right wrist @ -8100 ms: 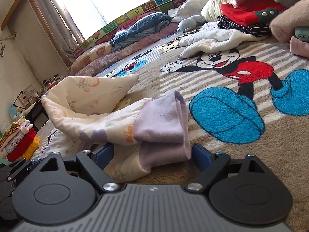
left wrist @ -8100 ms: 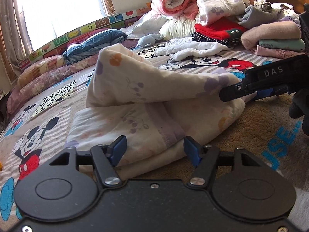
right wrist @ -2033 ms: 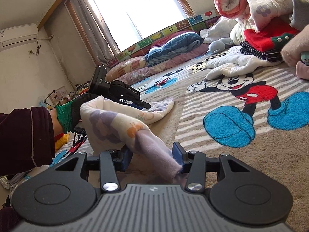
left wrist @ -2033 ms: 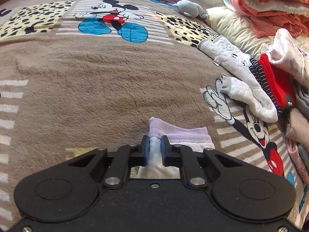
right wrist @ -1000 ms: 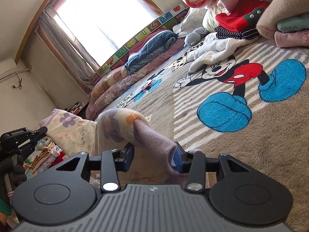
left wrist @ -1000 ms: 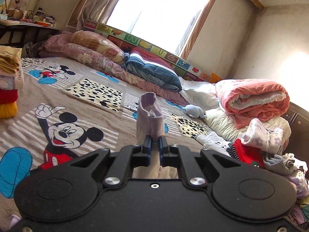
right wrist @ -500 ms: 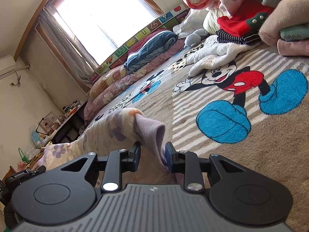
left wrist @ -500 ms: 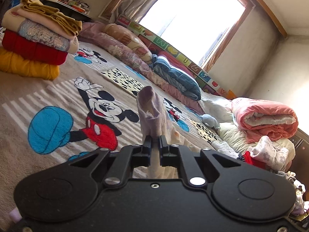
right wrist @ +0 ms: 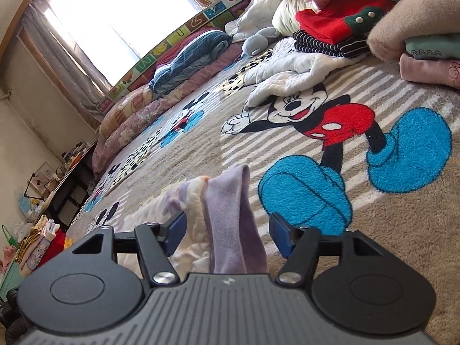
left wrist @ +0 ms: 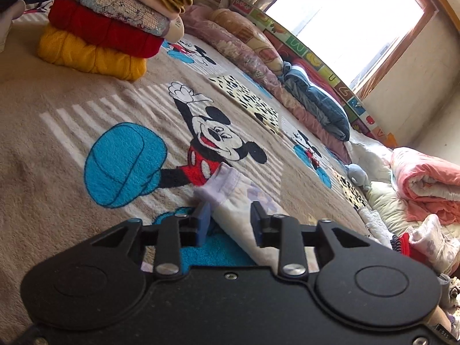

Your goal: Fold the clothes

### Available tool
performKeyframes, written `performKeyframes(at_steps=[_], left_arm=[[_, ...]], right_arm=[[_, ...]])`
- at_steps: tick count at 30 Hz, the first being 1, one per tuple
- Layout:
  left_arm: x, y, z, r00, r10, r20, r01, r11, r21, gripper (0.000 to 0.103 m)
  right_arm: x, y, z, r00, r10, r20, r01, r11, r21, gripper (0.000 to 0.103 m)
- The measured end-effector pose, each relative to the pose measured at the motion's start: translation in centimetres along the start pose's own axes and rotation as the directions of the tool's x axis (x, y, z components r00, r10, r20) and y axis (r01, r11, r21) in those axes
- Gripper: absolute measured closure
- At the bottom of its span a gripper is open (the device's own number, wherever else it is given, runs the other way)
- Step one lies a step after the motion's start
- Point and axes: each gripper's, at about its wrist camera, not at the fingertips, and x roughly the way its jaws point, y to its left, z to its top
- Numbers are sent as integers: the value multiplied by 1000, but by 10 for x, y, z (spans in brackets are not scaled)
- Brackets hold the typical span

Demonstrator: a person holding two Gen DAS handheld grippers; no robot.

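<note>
- Left gripper (left wrist: 230, 218): jaws apart, garment (left wrist: 244, 201) lying loose between them on the blanket (left wrist: 43, 143).
- Right gripper (right wrist: 227, 230): jaws apart around the garment's (right wrist: 227, 215) purple cuff.

Garment's (left wrist: 241, 201) near end behind left tool (left wrist: 230, 215), perhaps folded.

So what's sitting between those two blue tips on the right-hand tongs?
In the right wrist view, the garment's purple cuff lies between the open right tongs, apparently unpinched.
</note>
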Motion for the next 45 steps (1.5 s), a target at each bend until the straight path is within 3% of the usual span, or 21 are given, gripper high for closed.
performKeyframes(at_steps=[1, 6, 13, 16, 18, 19, 20, 21, 23, 24, 26, 29, 32, 35, 37, 38, 40, 41, 43, 45], left_arm=[[-2, -1, 2, 1000, 1, 12, -1, 1000, 0, 55], [15, 2, 17, 999, 33, -14, -33, 999, 8, 55], [52, 8, 25, 992, 15, -121, -16, 1000, -6, 55], [66, 8, 25, 987, 26, -157, -24, 1000, 10, 55], [75, 9, 27, 980, 5, -198, -3, 1000, 11, 55], [80, 7, 27, 977, 2, -212, 4, 1000, 30, 60], [84, 5, 27, 974, 1, -225, 10, 999, 49, 70], [86, 3, 26, 975, 9, -223, 10, 997, 81, 92], [80, -7, 27, 989, -1, -151, 25, 988, 155, 92], [73, -13, 28, 994, -22, -102, 41, 982, 184, 93], [63, -18, 30, 998, -45, -41, 53, 974, 219, 93], [62, -17, 30, 1000, -20, -9, 22, 966, 257, 93], [82, 0, 24, 993, 77, -88, -56, 974, 217, 93], [87, -1, 22, 985, 130, -111, -100, 965, 242, 90], [89, 0, 21, 978, 168, -121, -134, 960, 247, 74], [86, 1, 23, 977, 179, -116, -149, 962, 229, 72], [80, 4, 28, 974, 202, -103, -179, 964, 195, 64], [71, 0, 31, 974, 216, -62, -200, 960, 195, 64], [53, -12, 35, 980, 200, 1, -194, 952, 236, 64], [44, -26, 32, 996, 90, -18, -83, 966, 246, 64]], right_arm=[[1, -2, 1, 1000, 2, -5, -2, 1000, 6, 38], [14, -10, 5, 998, -14, -67, 14, 1000, -2, 38], [37, -32, 11, 994, 19, -111, -6, 993, 117, 43], [44, -35, 15, 991, 49, -121, -29, 987, 159, 48], [49, -28, 16, 988, 52, -143, -35, 992, 118, 56], [52, -24, 16, 987, 53, -153, -38, 995, 97, 59], [55, -19, 15, 985, 49, -164, -40, 997, 63, 69], [57, -14, 13, 984, 46, -174, -41, 999, 27, 81], [59, -3, 10, 984, 19, -179, -28, 998, -49, 88], [54, -2, 13, 986, 43, -158, -47, 999, -20, 89], [43, -2, 18, 989, 95, -111, -90, 995, 45, 90], [36, 4, 23, 993, 90, -75, -90, 996, 14, 91], [49, -7, 19, 994, 17, -104, -18, 1000, 0, 91], [60, -19, 10, 991, -24, -133, 25, 1000, 11, 92], [61, -15, 9, 990, -43, -134, 41, 999, -18, 92], [61, -10, 10, 989, -66, -135, 60, 997, -43, 92], [56, -2, 13, 988, -100, -122, 91, 993, -74, 84], [51, 3, 15, 987, -123, -99, 114, 989, -93, 73], [36, 15, 15, 992, -116, -44, 108, 983, -151, 69], [19, 28, 12, 997, -78, -3, 76, 976, -203, 68]])
